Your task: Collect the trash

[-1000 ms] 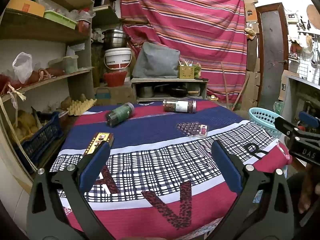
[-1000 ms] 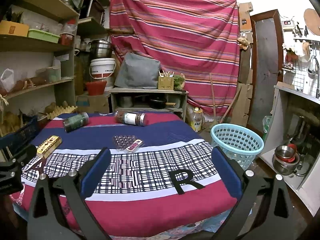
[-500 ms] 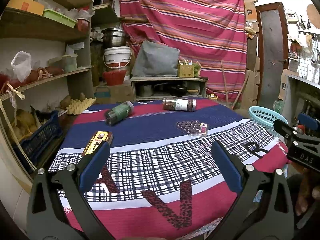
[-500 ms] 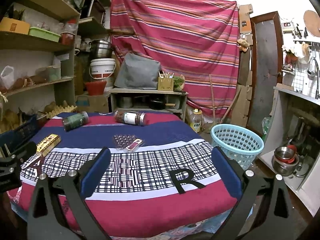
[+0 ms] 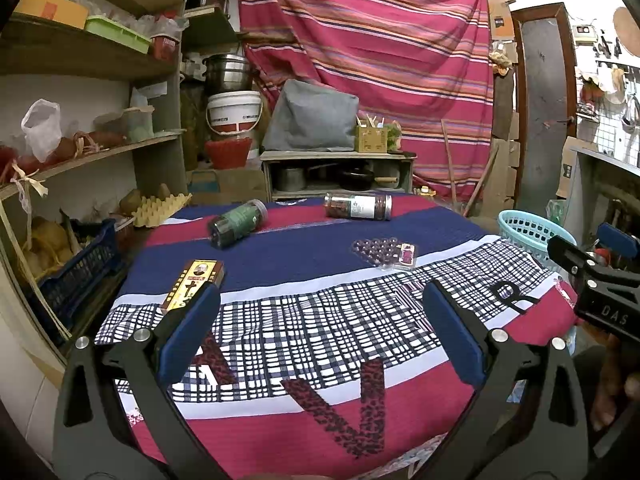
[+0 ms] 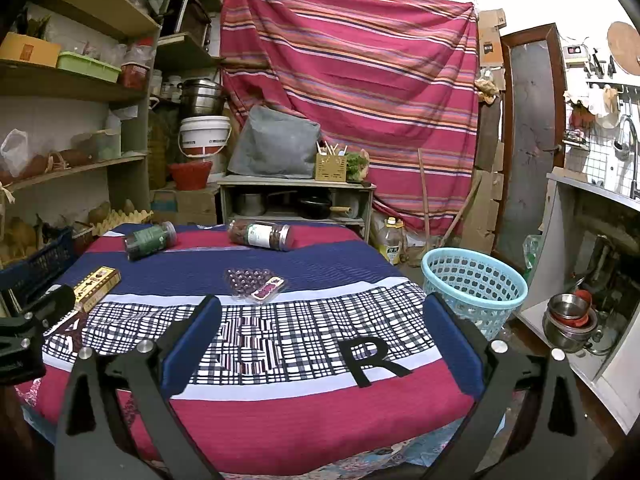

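Observation:
On the patterned tablecloth (image 5: 320,320) lie a green jar (image 5: 237,229) on its side, a brown jar (image 5: 357,206) on its side, a yellow box (image 5: 194,285) and a clear blister pack (image 5: 385,253). The right wrist view shows the same green jar (image 6: 150,240), brown jar (image 6: 260,234), yellow box (image 6: 97,282) and blister pack (image 6: 255,283). A light blue basket (image 6: 474,286) stands on the floor right of the table. My left gripper (image 5: 320,320) is open above the near table edge. My right gripper (image 6: 320,328) is open and empty there too.
Cluttered shelves (image 5: 80,152) and a dark blue crate (image 5: 76,272) line the left side. A low shelf unit (image 6: 296,200) with pots stands behind the table before a striped cloth (image 6: 352,92). Metal bowls (image 6: 570,320) sit under a counter (image 6: 592,192) at right.
Both grippers have edged slightly toward the table; the objects on it have not moved.

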`<state>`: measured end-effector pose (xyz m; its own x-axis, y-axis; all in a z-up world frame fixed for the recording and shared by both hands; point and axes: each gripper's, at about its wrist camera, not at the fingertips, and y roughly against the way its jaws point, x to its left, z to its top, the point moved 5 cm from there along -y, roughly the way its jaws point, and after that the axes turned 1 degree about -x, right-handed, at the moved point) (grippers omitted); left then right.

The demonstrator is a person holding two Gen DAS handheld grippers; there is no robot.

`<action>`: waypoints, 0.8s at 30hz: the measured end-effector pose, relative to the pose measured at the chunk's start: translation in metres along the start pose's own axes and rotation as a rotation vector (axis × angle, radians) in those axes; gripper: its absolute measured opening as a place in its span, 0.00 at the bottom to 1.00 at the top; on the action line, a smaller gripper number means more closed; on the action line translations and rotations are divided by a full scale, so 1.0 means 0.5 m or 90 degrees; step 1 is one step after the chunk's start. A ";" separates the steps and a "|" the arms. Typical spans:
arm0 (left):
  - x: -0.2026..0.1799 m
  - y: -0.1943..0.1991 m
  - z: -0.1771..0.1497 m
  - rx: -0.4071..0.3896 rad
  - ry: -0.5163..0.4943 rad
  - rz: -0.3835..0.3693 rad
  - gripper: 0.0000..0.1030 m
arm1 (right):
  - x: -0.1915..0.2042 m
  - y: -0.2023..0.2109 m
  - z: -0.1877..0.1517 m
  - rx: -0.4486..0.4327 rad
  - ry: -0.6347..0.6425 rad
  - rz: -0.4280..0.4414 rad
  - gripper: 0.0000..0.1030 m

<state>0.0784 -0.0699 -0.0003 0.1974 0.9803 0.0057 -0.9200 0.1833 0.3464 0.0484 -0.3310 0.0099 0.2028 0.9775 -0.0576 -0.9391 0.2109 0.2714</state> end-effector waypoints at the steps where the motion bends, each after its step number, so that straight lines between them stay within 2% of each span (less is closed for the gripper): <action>1: 0.000 -0.002 -0.002 0.002 0.000 0.000 0.95 | -0.001 0.000 0.000 -0.001 -0.001 0.000 0.95; 9: 0.002 0.005 -0.005 -0.012 0.003 -0.001 0.95 | 0.000 -0.010 -0.014 0.001 -0.002 -0.002 0.95; 15: 0.006 -0.005 -0.015 0.001 0.005 -0.001 0.95 | 0.003 -0.012 -0.023 -0.006 -0.012 0.003 0.95; 24: 0.003 -0.006 -0.015 -0.005 0.002 0.000 0.95 | 0.001 -0.018 -0.026 -0.006 -0.015 -0.001 0.95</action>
<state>0.0790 -0.0685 -0.0082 0.1963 0.9805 0.0019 -0.9227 0.1840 0.3387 0.0533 -0.3324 -0.0049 0.2100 0.9771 -0.0354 -0.9416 0.2118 0.2619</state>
